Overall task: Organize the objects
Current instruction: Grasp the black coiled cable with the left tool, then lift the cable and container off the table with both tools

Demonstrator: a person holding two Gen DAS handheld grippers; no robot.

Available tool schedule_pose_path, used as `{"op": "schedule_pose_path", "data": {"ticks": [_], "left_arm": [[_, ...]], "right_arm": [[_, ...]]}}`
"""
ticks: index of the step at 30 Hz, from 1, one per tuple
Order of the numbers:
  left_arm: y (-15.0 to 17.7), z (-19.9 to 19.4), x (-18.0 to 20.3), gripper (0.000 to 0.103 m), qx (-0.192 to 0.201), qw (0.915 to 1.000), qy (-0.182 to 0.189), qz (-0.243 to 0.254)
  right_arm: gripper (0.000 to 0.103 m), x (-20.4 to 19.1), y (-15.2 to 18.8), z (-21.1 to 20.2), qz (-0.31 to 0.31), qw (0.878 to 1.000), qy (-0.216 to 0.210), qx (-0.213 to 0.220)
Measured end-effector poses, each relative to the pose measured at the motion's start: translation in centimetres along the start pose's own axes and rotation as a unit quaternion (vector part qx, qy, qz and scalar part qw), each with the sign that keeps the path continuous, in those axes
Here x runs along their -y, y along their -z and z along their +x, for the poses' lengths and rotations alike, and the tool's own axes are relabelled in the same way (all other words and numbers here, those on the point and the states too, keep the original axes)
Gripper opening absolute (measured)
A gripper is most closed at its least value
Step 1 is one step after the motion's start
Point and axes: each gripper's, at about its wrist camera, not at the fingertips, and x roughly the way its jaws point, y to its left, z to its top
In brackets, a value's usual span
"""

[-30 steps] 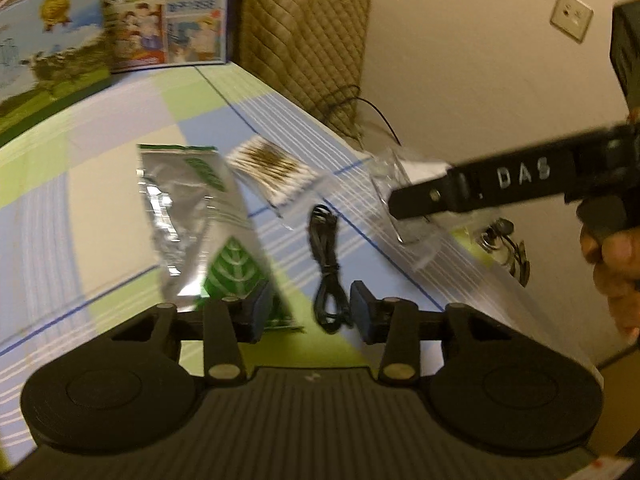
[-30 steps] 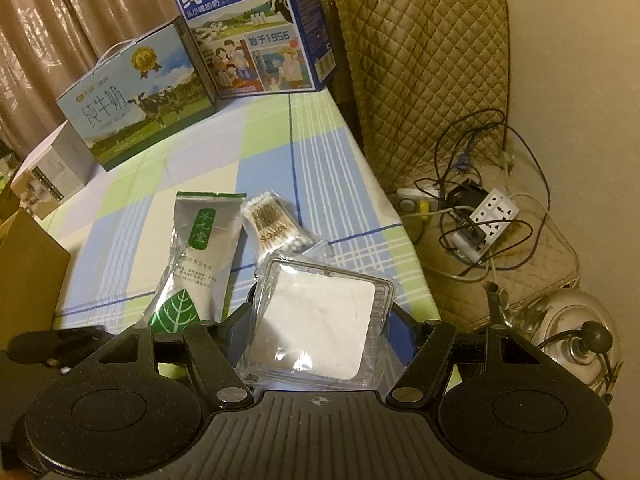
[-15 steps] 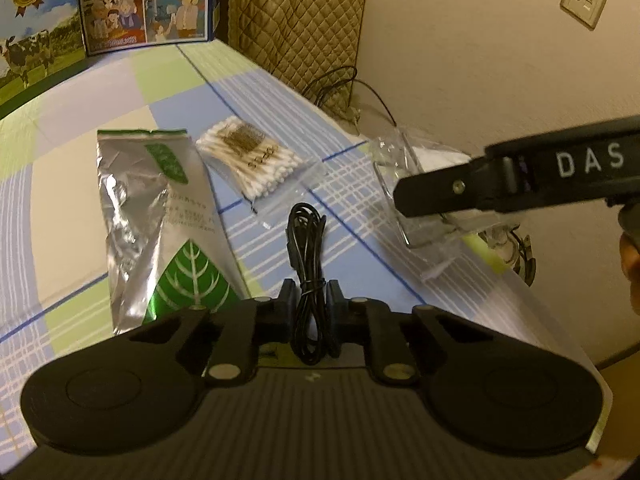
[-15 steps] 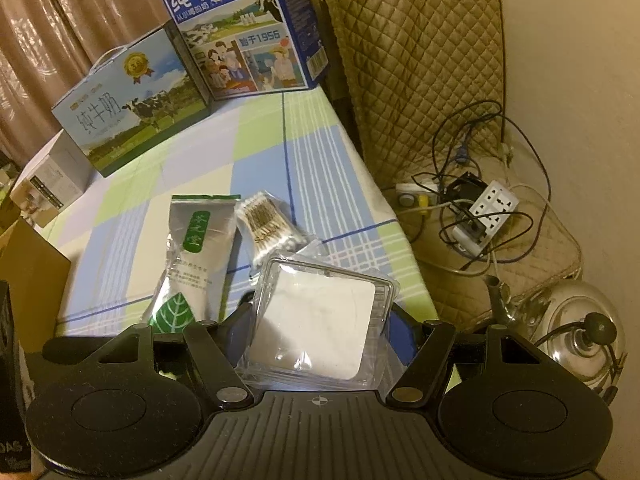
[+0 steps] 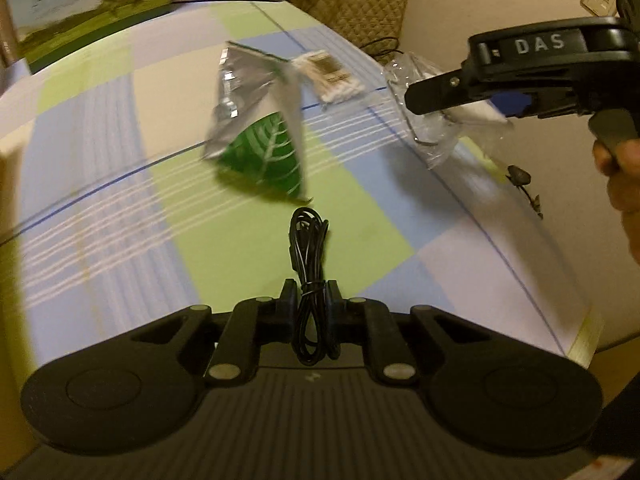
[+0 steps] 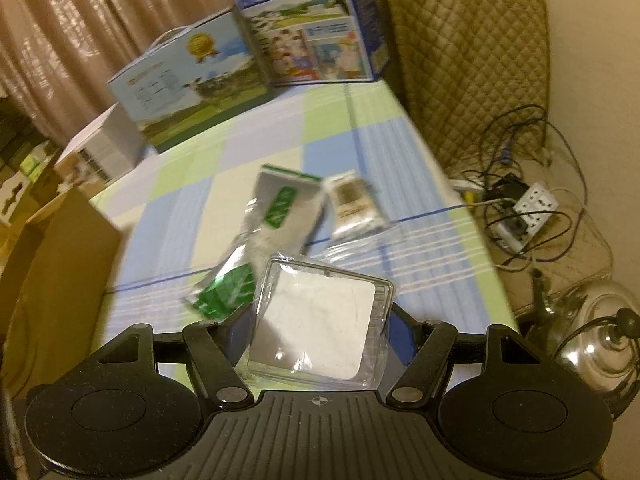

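A checked tablecloth point(image 5: 120, 184) in blue, green and cream covers the table. In the left wrist view, the left gripper point(image 5: 312, 294) is clamped tight on a bundled black cable point(image 5: 310, 248); a silver-green foil pouch point(image 5: 260, 128) lies beyond it, with a cotton-swab bag point(image 5: 330, 76) further right. In the right wrist view, the right gripper point(image 6: 320, 320) grips a clear plastic packet point(image 6: 320, 332) with a white pad, jaws wide; milk cartons point(image 6: 308, 28) stand at the far edge.

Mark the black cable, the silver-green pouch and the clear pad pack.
black cable point(image 5: 309, 240), left wrist view, coiled loops ahead of the tongs.
silver-green pouch point(image 5: 266, 156), left wrist view, green leaf print.
clear pad pack point(image 6: 320, 330), right wrist view, white pad face.
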Motion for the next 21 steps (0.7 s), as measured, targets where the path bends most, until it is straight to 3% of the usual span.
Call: {"op": "schedule_pose_path", "data": {"ticks": [8,15,17,21], "left_arm": [[0.7,0.5,-0.9,0.017,-0.001,0.9999,0.006,-0.012],[0.3,1.5,-0.6,0.017,-0.001,0.9999,0.006,-0.016],[0.2,1.6,-0.9,0.011,-0.001,0.9996,0.009,-0.025],[0.2,1.2,-1.1,0.011,-0.004,0.9994,0.008,-0.035]], "right_arm": [[0.066,-1.6,0.8,-0.2,-0.005,1.0,-0.004,0.001],[0.066,-2.0,0.6,0.6,-0.012,1.0,0.001,-0.004],[0.066,-2.1,0.5,0.6,-0.012,1.0,-0.001,-0.003],[0.066,-2.5,0.4,0.3,-0.012,1.0,-0.003,0.004]]}}
